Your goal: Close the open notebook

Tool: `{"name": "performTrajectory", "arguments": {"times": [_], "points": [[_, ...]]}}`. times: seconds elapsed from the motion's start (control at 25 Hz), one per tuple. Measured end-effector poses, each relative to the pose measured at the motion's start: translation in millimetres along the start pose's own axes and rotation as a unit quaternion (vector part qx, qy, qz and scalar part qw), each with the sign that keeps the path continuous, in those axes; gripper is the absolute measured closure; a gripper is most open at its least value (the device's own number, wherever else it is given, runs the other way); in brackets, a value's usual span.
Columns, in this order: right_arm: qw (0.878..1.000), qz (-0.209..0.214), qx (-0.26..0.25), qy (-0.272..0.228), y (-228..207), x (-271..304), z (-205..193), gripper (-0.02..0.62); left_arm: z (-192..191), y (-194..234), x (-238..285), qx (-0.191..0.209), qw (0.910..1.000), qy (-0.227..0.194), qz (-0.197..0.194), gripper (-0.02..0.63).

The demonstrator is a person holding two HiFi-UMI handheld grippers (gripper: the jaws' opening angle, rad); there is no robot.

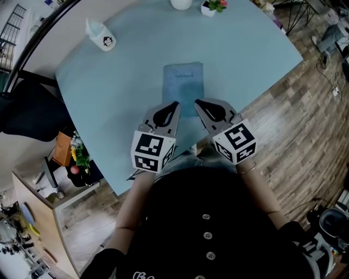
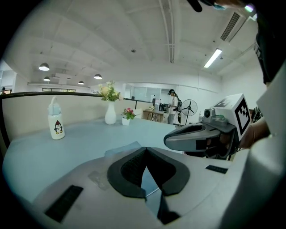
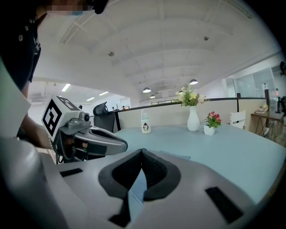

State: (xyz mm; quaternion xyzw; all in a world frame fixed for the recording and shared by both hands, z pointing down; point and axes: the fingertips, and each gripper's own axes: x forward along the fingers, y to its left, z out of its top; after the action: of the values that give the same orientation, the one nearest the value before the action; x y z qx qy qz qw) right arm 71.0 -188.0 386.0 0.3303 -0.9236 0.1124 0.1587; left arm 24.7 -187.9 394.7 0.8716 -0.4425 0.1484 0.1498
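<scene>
A blue notebook [image 1: 184, 87] lies flat on the light blue table [image 1: 120, 82] with its cover up and shut. Its near end shows just beyond the tips in the left gripper view [image 2: 123, 150] and in the right gripper view [image 3: 178, 156]. My left gripper [image 1: 175, 103] hovers at the notebook's near left corner, jaws shut with nothing between them [image 2: 145, 148]. My right gripper [image 1: 197, 101] hangs at the near right corner, also shut and empty [image 3: 142, 151]. Both grippers sit side by side, close together, tilted slightly down.
A white bottle with a penguin print [image 1: 101, 36] stands at the table's far left. A white vase [image 1: 181, 4] and a small flower pot [image 1: 211, 6] stand at the far edge. A black chair [image 1: 27, 109] is left of the table; wooden floor lies to the right.
</scene>
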Motion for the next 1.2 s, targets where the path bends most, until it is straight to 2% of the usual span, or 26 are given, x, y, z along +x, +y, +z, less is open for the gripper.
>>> {"name": "performTrajectory", "arguments": {"times": [0.56, 1.2], "points": [[1.0, 0.007, -0.005, 0.007, 4.3, -1.8, -3.5, 0.594, -0.1, -1.7, -1.4, 0.006, 1.0, 0.001, -0.001, 0.592], [1.0, 0.008, 0.002, 0.011, -1.9, -3.8, -5.7, 0.594, 1.3, -1.3, 0.8, -0.008, 0.9999, -0.007, -0.003, 0.592]]}}
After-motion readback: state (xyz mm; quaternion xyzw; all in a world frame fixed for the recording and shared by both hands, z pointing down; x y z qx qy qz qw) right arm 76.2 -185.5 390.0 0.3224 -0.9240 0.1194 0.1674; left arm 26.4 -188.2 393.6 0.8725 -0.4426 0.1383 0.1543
